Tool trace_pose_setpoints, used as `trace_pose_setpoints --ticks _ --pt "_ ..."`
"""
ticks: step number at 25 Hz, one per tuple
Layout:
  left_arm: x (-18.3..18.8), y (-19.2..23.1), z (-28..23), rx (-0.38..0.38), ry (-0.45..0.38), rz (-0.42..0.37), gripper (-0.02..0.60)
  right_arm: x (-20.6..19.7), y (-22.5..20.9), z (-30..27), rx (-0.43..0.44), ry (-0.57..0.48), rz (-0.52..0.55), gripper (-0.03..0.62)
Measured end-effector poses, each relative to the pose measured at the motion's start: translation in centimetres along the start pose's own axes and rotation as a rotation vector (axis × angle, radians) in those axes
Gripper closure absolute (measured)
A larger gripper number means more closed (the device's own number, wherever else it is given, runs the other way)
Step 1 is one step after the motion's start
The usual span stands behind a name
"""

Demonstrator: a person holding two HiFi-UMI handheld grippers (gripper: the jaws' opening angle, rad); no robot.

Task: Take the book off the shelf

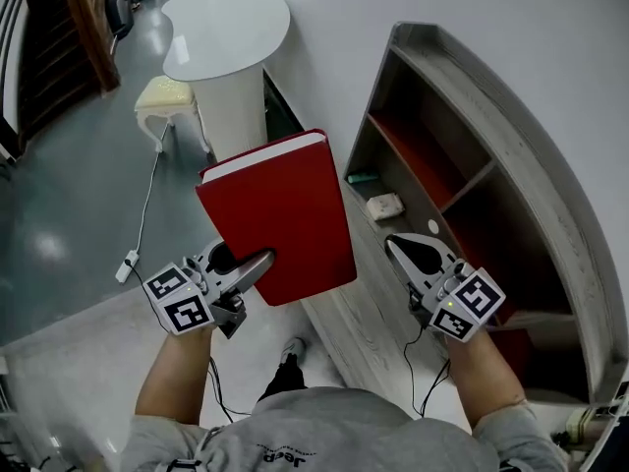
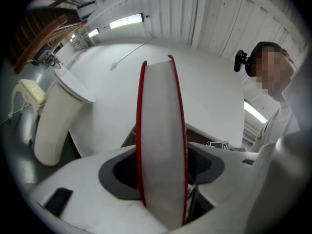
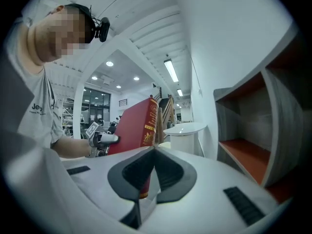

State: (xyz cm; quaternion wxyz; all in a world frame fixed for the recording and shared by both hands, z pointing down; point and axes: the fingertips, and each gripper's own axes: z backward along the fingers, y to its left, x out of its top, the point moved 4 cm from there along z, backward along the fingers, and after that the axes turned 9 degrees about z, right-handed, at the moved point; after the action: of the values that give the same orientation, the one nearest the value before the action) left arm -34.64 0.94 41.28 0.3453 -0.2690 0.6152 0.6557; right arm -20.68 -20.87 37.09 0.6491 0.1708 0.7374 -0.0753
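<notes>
Red book (image 1: 280, 214) is out of the shelf (image 1: 536, 165) and in the air, left of it, spine far and pages up. Your left gripper (image 1: 257, 264) has it, jaws clamped across the covers at the near lower edge. The left gripper view shows the page block (image 2: 161, 130) standing upright between the jaws, one red cover against each. Your right gripper (image 1: 393, 244) sits just right of the book, in front of the shelf, jaws together, nothing in them. Its own view shows the tips meeting (image 3: 153, 150), with the book (image 3: 134, 126) off to the left.

By my read the take-off is basically done; what's left is carrying and setting down.

Risks:
- One-edge grip. Most of the book hangs past the jaws, so it can pivot or slide out if you swing or tilt it.
- Only part of the covers is pinched, so the far end may fan open and shift the weight.
- The right gripper gives no support. If the book slips, nothing catches it and it drops to the floor.
- Table (image 1: 221, 28) is far left and the shelf's edge is close on the right. A wide swing either way could clip a corner and knock the grip loose.
</notes>
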Motion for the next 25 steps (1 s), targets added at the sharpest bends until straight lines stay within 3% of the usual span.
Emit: trace_pose_setpoints --ticks 11,25 --pt "-3.2 15.1 -1.8 0.087 0.073 0.204 0.302 -6.4 -4.7 -12.4 0.041 0.08 -0.092 0.583" --pt "-8.9 28.1 -5.4 0.156 0.156 0.435 0.305 -14.6 -8.9 -20.9 0.056 0.211 -0.179 0.585"
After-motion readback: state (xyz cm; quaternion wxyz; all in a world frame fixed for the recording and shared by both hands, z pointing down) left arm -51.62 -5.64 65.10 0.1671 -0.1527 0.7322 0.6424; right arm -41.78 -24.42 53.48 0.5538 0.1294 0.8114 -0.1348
